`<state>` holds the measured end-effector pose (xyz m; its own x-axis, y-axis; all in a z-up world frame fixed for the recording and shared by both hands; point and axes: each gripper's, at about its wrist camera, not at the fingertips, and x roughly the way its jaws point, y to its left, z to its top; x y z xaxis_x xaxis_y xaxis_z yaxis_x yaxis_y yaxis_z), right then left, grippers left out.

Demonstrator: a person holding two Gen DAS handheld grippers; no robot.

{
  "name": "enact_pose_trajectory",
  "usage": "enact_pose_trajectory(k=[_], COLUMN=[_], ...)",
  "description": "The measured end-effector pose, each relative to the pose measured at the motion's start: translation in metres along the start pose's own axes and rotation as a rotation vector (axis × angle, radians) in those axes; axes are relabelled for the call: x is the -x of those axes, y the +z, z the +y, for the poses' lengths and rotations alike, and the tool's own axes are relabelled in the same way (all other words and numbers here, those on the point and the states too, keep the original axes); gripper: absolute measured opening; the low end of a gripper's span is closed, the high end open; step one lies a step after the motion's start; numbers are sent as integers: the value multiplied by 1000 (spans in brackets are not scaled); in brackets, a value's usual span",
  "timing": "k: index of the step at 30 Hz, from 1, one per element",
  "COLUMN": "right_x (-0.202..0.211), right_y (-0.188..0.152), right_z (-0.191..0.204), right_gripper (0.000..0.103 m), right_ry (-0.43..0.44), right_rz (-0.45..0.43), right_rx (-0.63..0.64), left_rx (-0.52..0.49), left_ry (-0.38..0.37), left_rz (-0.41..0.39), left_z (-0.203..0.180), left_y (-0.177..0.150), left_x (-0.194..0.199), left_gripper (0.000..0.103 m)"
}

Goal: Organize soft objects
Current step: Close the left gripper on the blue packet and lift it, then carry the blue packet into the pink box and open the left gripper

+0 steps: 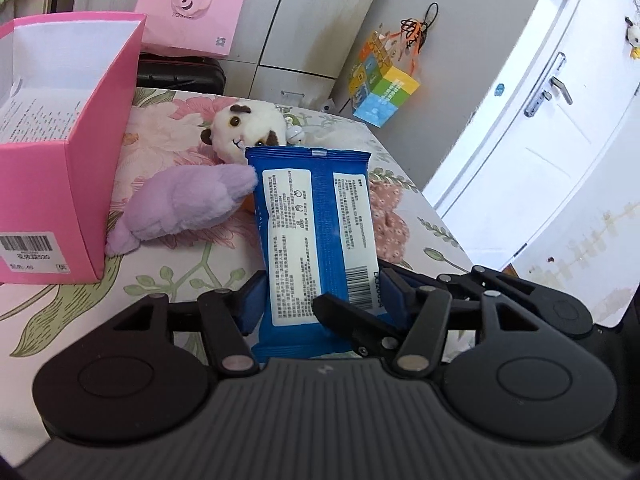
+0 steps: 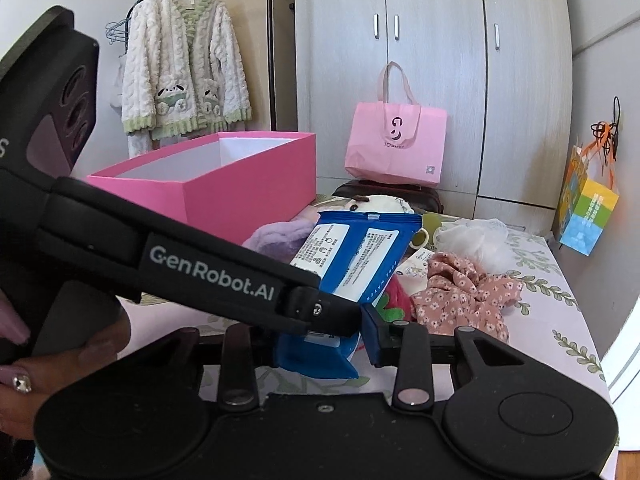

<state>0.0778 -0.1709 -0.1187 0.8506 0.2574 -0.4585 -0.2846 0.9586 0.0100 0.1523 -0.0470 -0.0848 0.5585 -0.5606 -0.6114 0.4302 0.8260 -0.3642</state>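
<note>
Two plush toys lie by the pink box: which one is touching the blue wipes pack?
The lilac plush bird: its tip meets the upper left edge of the blue wipes pack held in the left gripper. The white-and-brown plush animal lies behind the pack.

"GenRobot.AI" is printed in pale letters on the side of the black plastic left gripper (image 2: 320, 338), which crosses in front of the open pink cardboard box (image 2: 224, 184). On the blue plastic wipes packet (image 2: 352, 256), just right of that box, "PURE WATER" is read along one edge; its white panels of small print cannot be read. A barcode label (image 1: 34, 254) is stuck on the box's near wall, with "520" made out below the bars. A dark logo is seen on the pink paper bag (image 2: 394, 148) behind the box, its small wording illegible.
</note>
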Motion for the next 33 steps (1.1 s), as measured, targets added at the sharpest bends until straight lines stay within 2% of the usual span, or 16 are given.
enact_pose_trajectory(k=[10,19,25,33], right_x=[23,46,55,61], right_y=[1,0,9,32], right_z=[9,29,54,90], right_gripper=[41,40,40,40], right_ry=[-17,15,54,161], right_rz=[20,48,76,87], right_rx=[-23,-23,42,132], left_rx=[-30,-31,-11,22], left_ry=[-14,27,71,139], left_rz=[44,62,76,69], left_z=[-15,-22,-17,1], left_y=[-4,-18,-22,-19], left_x=[20,54,84,131], left_gripper=[58,58,58,58])
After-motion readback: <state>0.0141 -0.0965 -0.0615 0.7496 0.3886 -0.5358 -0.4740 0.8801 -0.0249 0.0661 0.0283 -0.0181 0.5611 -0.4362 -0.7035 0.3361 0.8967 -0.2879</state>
